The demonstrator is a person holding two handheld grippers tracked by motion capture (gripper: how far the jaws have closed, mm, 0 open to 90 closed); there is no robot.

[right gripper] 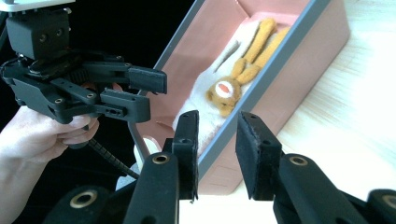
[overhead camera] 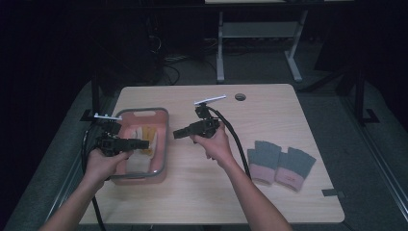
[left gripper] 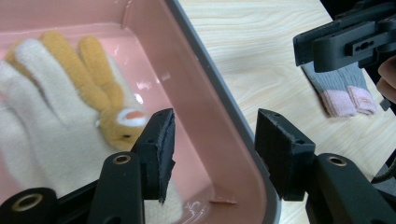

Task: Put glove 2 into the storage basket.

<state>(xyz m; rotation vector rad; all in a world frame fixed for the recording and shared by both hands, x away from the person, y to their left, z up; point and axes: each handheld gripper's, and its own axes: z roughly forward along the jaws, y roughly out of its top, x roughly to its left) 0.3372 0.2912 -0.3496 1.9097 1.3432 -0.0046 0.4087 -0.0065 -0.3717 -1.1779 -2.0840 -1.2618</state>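
Gloves lay inside the pink bin; both claws, left and right, stood apart and empty beside its rim, best withdrawn without snagging it.

A cream and orange-yellow knitted glove lies flat on the floor of a pink bin with a grey rim, which stands at the left side of the table. The glove's fingers are spread, some cream, some orange, and a small bear face with an orange muzzle is sewn on it. It lies loose, with nothing pressing on it. Well apart, near the table's right edge, a grey pair of gloves with pink cuffs lies side by side, flat, the fingers pointing to the far side.
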